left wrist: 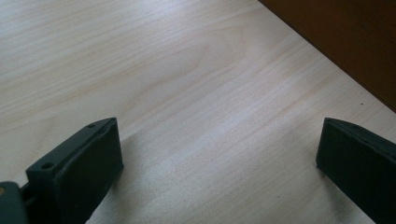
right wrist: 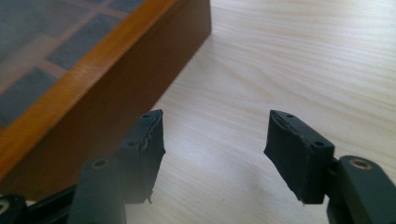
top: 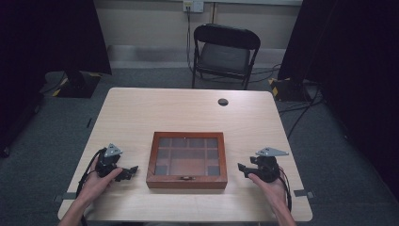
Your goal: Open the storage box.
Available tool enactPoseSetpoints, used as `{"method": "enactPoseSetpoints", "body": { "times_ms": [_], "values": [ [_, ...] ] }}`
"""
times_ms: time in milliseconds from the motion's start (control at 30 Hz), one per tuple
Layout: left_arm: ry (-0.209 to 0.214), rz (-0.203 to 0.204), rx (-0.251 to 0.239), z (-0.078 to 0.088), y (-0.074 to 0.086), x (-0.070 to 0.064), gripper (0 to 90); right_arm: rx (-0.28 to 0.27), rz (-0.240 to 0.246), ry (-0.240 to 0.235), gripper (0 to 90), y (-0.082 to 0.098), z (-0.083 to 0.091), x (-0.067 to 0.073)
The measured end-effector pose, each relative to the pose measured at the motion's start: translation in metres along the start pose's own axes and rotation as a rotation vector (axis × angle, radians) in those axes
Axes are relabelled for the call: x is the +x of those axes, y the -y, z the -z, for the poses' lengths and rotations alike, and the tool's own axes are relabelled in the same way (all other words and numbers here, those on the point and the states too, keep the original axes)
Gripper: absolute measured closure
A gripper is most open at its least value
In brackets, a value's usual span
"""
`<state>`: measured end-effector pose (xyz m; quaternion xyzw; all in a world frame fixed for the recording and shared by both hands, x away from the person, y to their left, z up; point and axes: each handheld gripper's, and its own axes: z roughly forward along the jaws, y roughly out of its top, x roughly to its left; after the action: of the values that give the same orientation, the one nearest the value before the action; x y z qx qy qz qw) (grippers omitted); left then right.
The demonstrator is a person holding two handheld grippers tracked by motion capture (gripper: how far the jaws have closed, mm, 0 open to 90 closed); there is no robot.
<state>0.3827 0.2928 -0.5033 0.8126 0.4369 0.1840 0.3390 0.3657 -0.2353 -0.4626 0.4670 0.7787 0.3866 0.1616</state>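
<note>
A shallow wooden box (top: 187, 160) with a glass lid over several compartments lies shut near the table's front edge, its small metal clasp (top: 187, 178) facing me. My left gripper (top: 133, 170) rests on the table left of the box, open and empty; in the left gripper view its jaws (left wrist: 219, 154) stand wide apart over bare wood, with the box's dark side (left wrist: 345, 42) at upper right. My right gripper (top: 241, 168) sits right of the box, open with nothing between its fingers (right wrist: 215, 140). The box's side wall (right wrist: 116, 107) runs close beside its left jaw.
The light wooden table (top: 188, 113) has a round cable hole (top: 223, 101) near its far edge. A black folding chair (top: 225, 54) stands behind the table. Dark curtains hang at both sides, and cables lie on the grey floor at right.
</note>
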Motion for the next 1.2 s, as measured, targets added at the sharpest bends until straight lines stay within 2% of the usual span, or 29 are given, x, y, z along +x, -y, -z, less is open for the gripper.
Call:
{"method": "enactPoseSetpoints", "body": {
  "times_ms": [367,633,1200],
  "values": [
    [-0.001,0.006,-0.001,0.000,0.000,-0.001,0.0,-0.031,0.028,-0.082,42.3,-0.012,0.007,0.017],
    [-0.002,0.007,-0.002,0.000,0.000,-0.001,0.0,-0.048,0.071,-0.141,46.0,-0.020,0.011,0.031],
    [-0.002,0.008,-0.004,0.000,0.000,-0.001,0.0,-0.042,0.133,-0.231,50.3,-0.037,0.005,0.055]
  ]
}}
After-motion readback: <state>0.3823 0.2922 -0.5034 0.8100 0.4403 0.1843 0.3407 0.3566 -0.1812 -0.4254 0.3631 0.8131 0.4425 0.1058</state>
